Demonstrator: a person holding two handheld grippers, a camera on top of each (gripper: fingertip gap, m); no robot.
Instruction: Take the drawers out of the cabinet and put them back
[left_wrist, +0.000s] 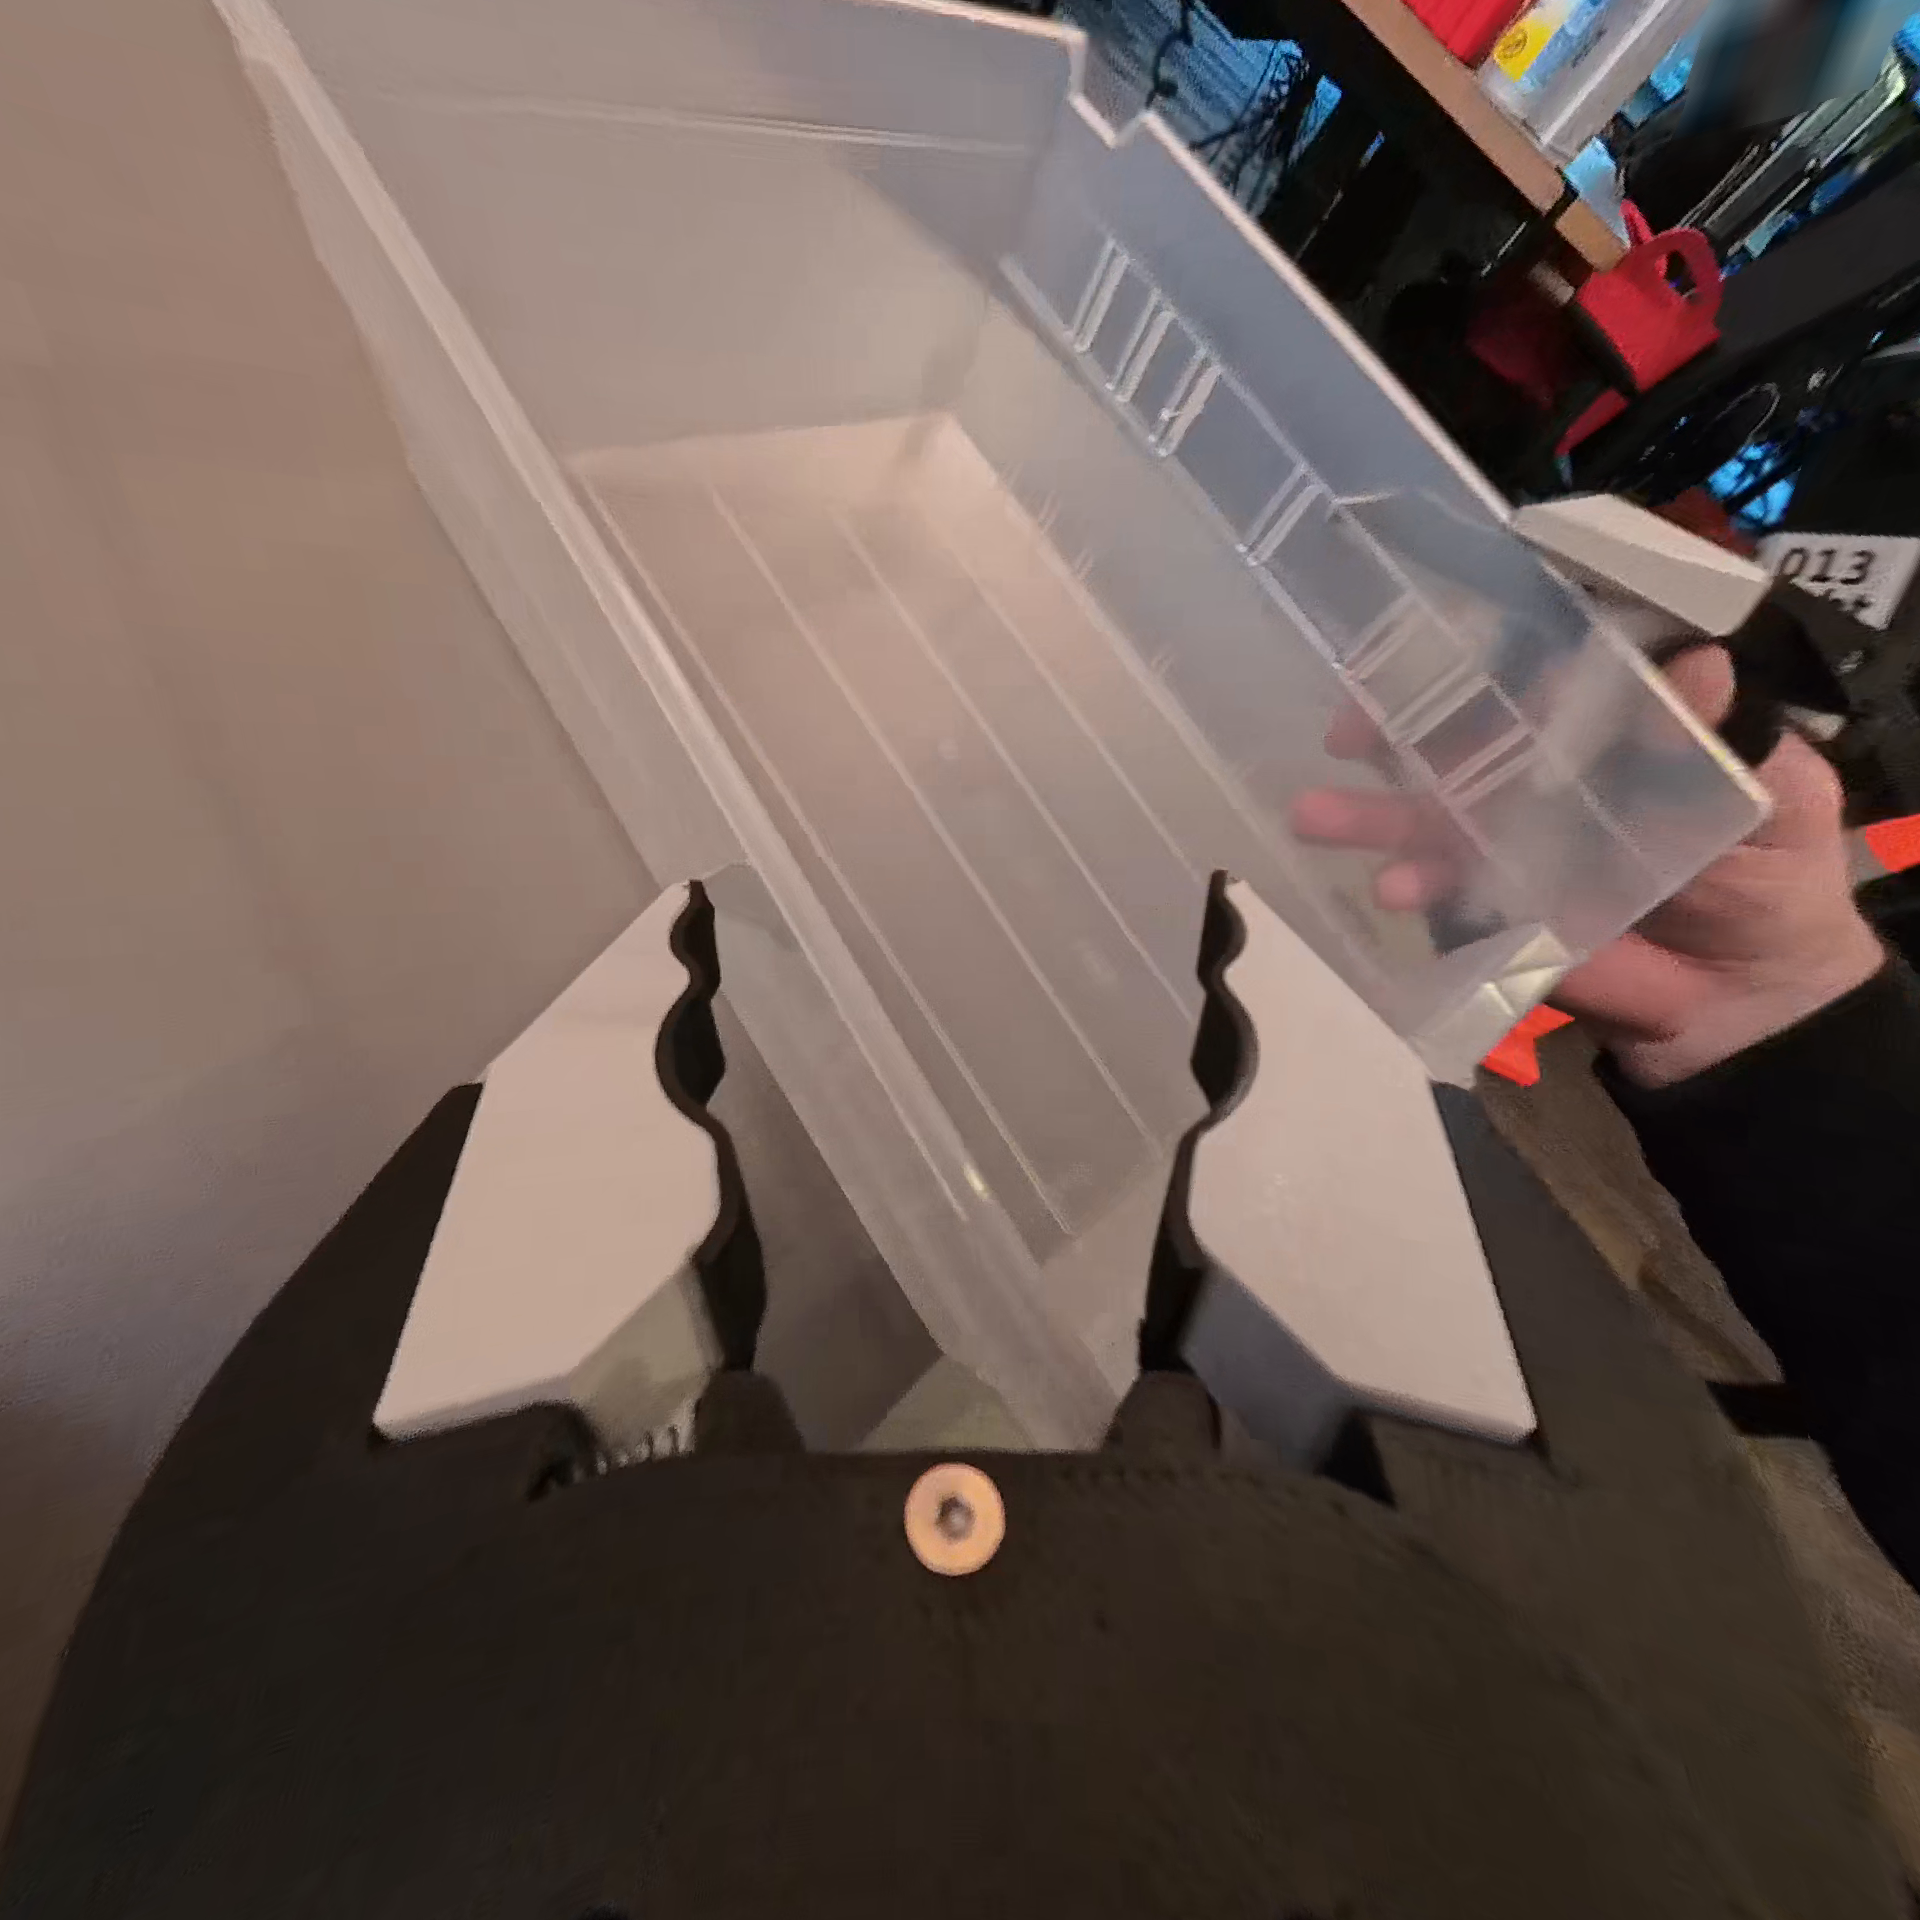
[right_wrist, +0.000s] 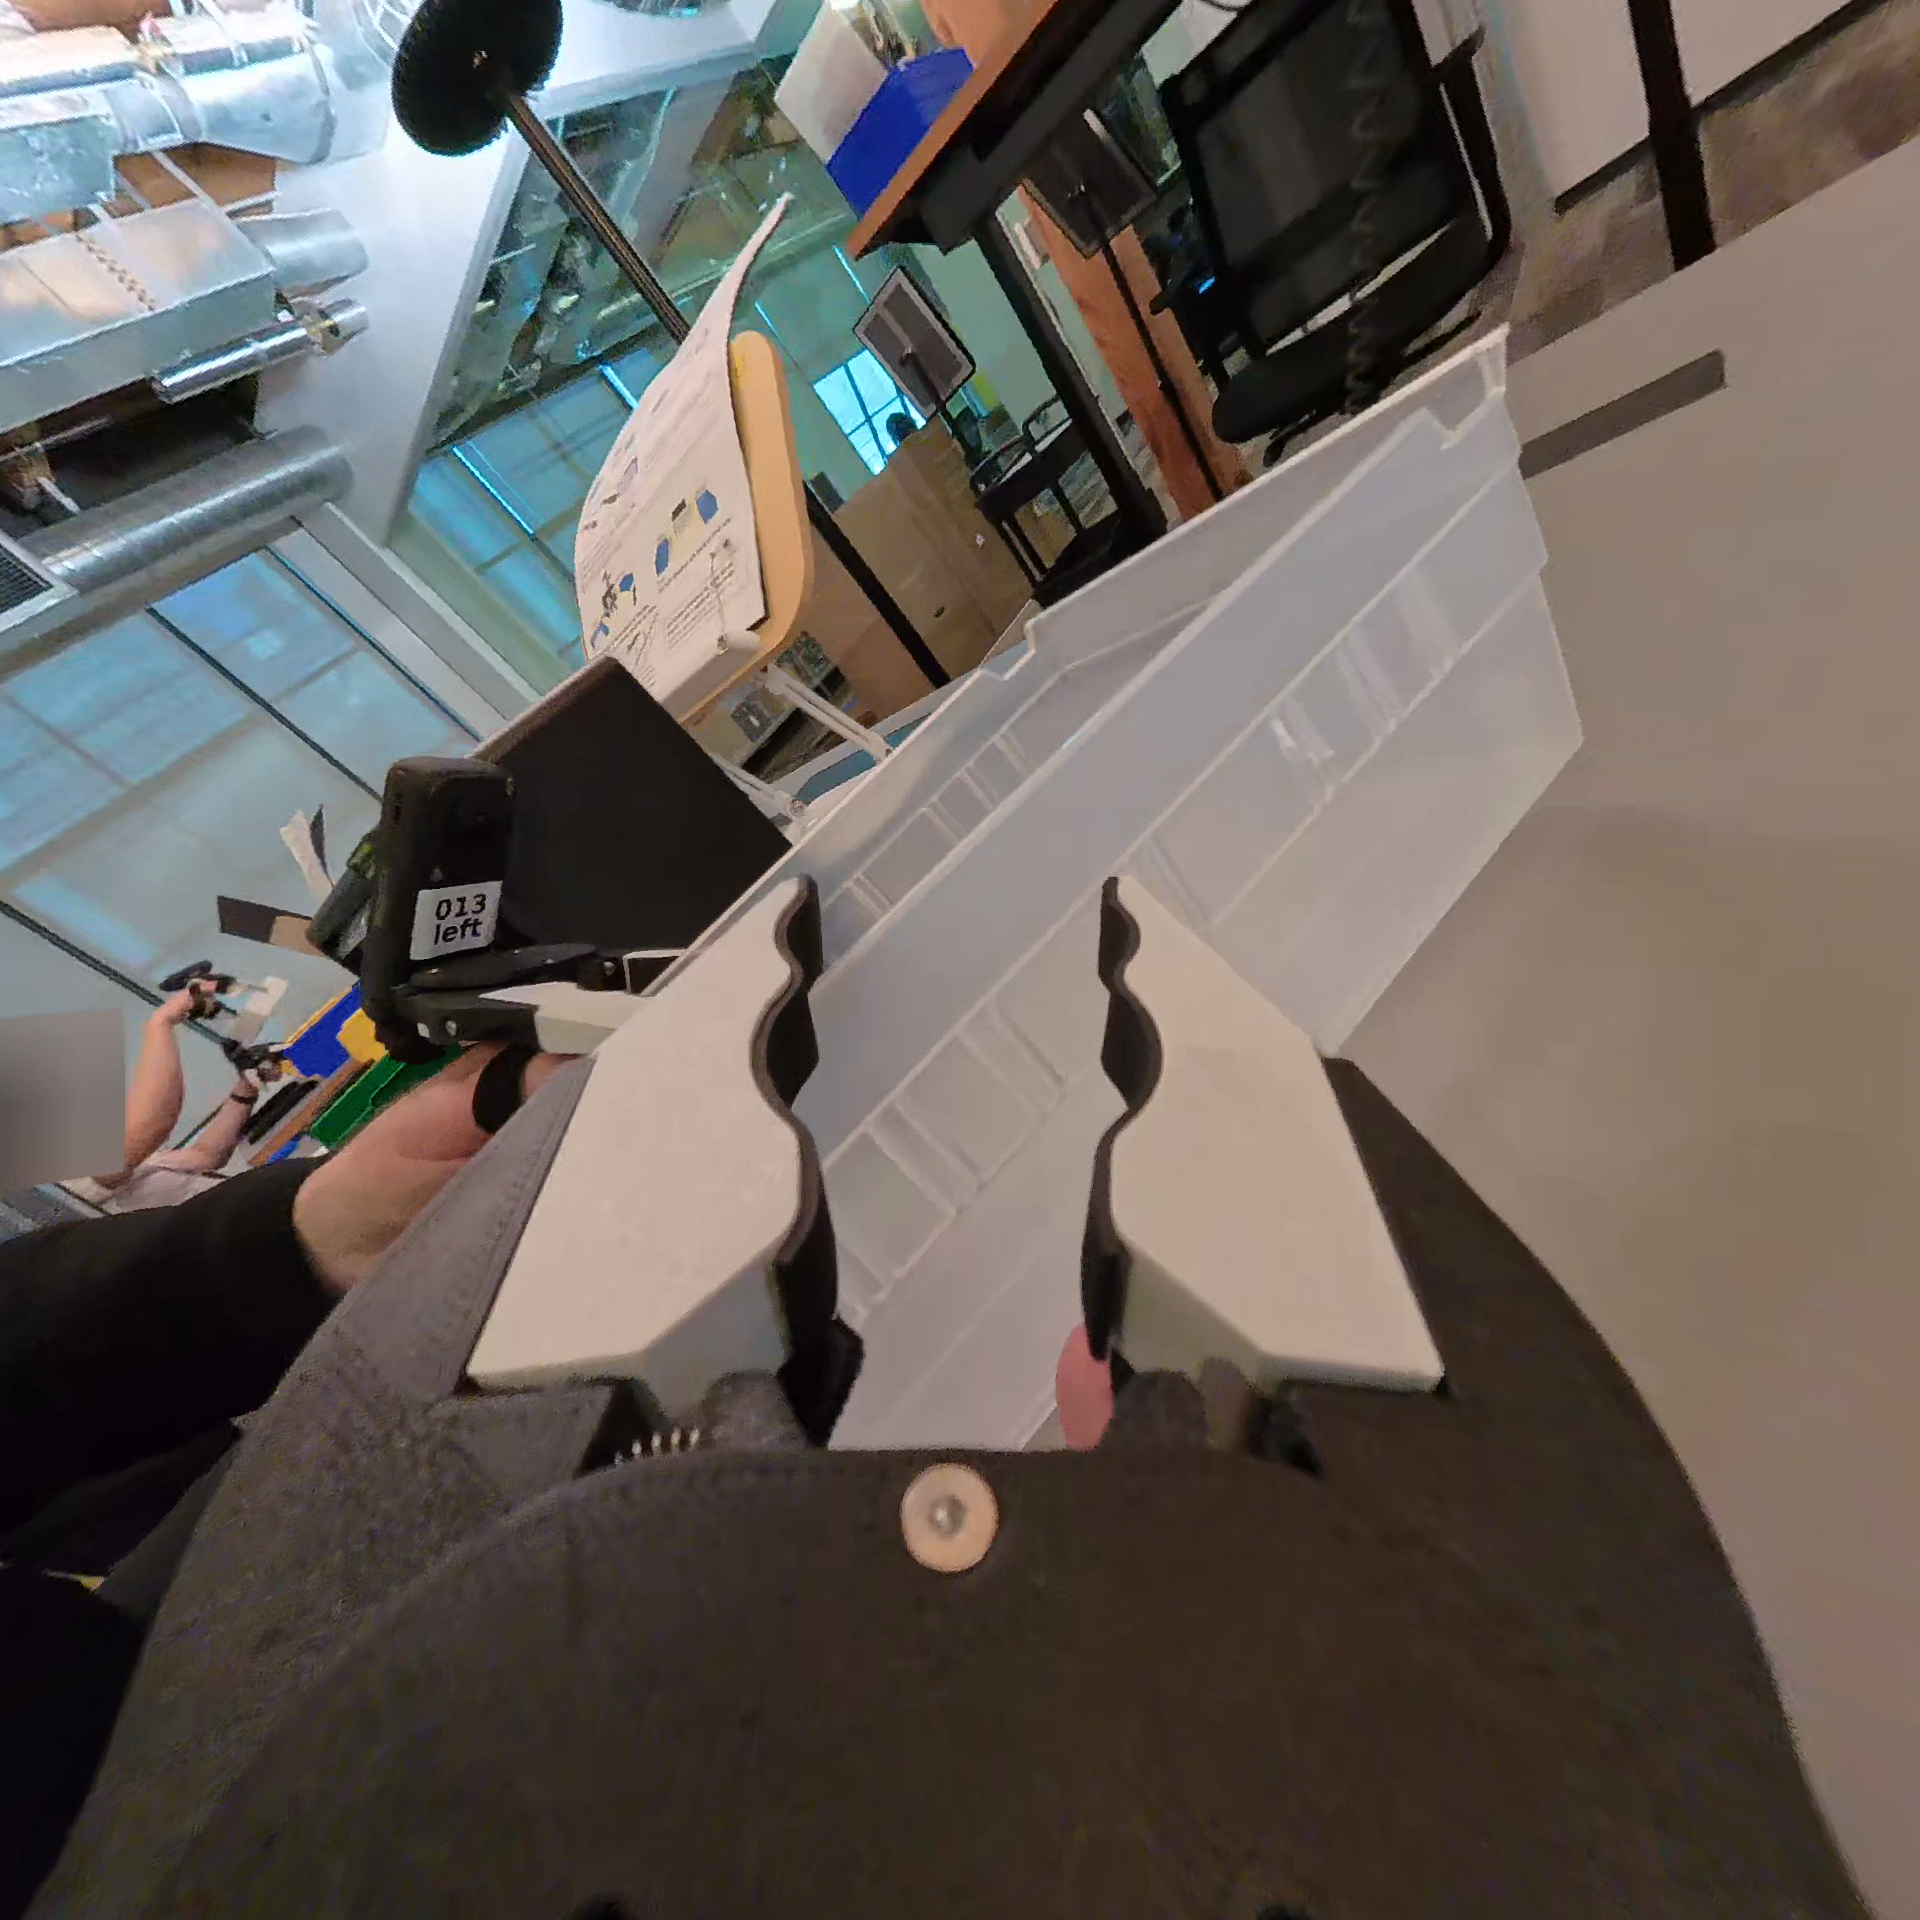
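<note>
A clear, empty plastic drawer is out of the cabinet and tilted, and it also shows in the right wrist view over a pale tabletop. My left gripper is spread wide with the drawer's near corner and side wall between its fingers. I see no clear pinch there. My right gripper is closed onto the drawer's ribbed wall at the other end. The right gripper and the hand holding it show behind the drawer. The left gripper shows at the drawer's far edge. No cabinet is in view.
A wooden-topped desk and a black office chair stand beyond the table. A light chair with a paper sheet is behind the drawer. A red object hangs under a shelf. A person stands far off.
</note>
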